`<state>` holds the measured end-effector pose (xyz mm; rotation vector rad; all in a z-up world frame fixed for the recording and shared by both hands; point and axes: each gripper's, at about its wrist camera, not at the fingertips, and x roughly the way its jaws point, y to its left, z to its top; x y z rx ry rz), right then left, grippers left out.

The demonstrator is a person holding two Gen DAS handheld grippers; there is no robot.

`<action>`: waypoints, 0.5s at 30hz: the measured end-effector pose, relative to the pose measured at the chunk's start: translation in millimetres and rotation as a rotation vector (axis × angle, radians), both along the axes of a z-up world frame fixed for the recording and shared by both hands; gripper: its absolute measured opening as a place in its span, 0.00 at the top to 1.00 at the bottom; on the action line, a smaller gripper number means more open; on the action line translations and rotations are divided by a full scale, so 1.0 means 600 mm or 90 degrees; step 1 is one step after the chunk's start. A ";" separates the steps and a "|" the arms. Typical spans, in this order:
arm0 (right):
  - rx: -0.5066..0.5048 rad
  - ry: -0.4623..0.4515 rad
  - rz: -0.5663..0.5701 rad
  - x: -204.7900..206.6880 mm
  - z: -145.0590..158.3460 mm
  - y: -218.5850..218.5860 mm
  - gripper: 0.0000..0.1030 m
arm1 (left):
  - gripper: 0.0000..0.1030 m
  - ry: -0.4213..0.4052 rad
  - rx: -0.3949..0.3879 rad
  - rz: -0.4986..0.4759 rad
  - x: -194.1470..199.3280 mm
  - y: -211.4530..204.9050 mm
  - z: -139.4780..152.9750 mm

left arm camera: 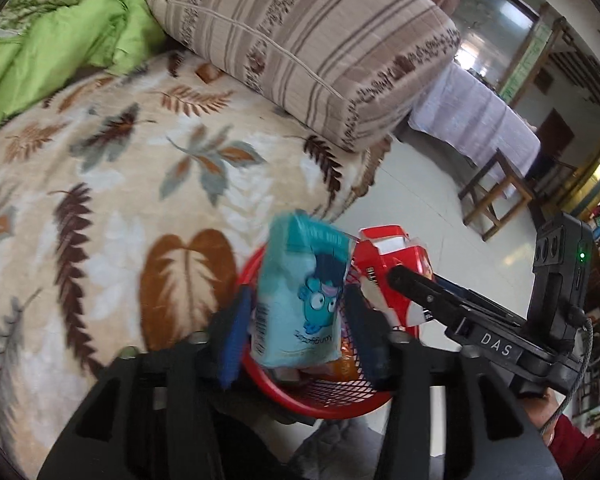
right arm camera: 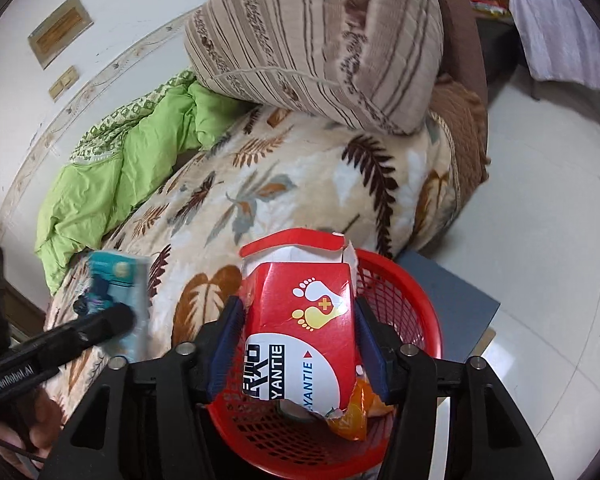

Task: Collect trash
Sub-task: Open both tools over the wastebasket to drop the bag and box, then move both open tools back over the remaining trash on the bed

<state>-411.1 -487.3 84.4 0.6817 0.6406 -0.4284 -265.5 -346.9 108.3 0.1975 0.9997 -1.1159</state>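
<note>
Teal packet (left arm camera: 300,292) and red carton (right arm camera: 300,320) are positioned over red basket (right arm camera: 416,300); jaws spread, release underway.

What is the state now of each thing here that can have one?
red basket: holds an orange wrapper
left tool: open, blue packet loose between its fingers
right tool: open, red box between its fingers
blue packet: blurred, over the red basket
red box: flap open, lower edge torn
</note>
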 end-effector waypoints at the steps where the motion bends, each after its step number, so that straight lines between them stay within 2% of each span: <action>1: -0.001 0.004 -0.008 -0.004 -0.001 -0.003 0.36 | 0.37 0.003 0.002 -0.002 -0.002 -0.006 -0.003; 5: -0.008 0.003 -0.030 -0.014 0.001 -0.014 0.33 | 0.37 -0.011 -0.001 0.004 -0.001 0.000 0.000; 8: -0.018 -0.003 -0.033 -0.014 0.010 -0.016 0.33 | 0.37 -0.030 -0.005 0.035 0.017 0.029 0.013; 15: -0.022 -0.021 0.026 0.037 0.032 0.021 0.33 | 0.37 -0.057 -0.005 0.114 0.070 0.116 0.030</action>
